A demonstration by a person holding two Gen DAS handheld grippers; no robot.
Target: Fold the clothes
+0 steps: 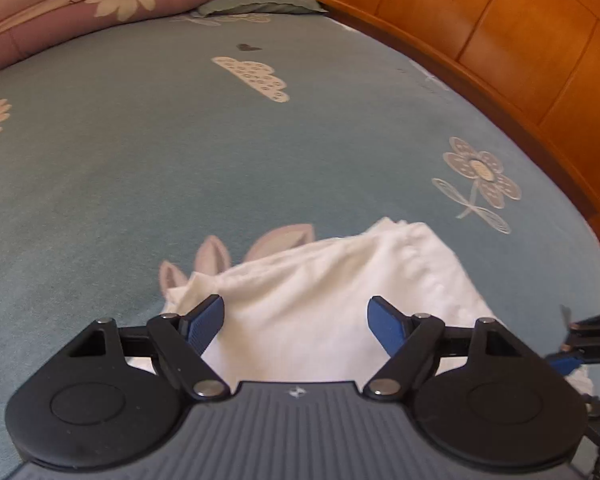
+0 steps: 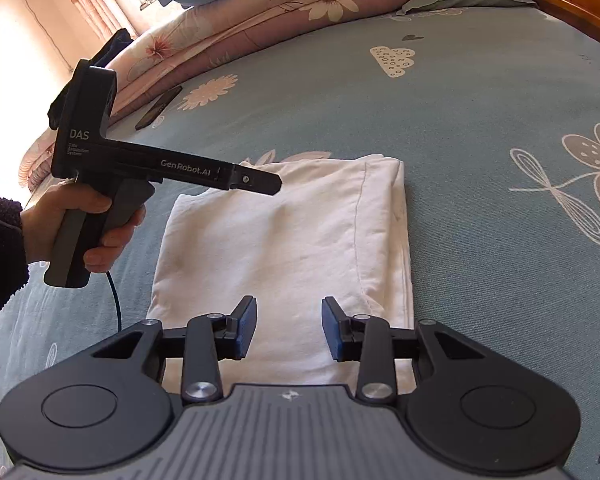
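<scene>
A white garment (image 2: 292,232) lies folded into a tall rectangle on the blue-green flowered bed sheet (image 2: 460,120). My right gripper (image 2: 289,304) hovers over its near edge, jaws open, with only the flat cloth seen beyond them. In the right wrist view a person's hand (image 2: 80,220) holds my left gripper (image 2: 268,184) side-on above the garment's far left corner. In the left wrist view the left gripper (image 1: 295,304) stands wide open over the white garment (image 1: 320,276), with no cloth pinched between its blue pads (image 1: 206,320).
Folded floral quilts (image 2: 260,12) and a pillow (image 1: 260,2) are stacked along the far side of the bed. A dark phone (image 2: 159,107) lies beside them. The wooden bed frame (image 1: 500,40) runs along the right. A black cable (image 2: 116,304) hangs from the left gripper's handle.
</scene>
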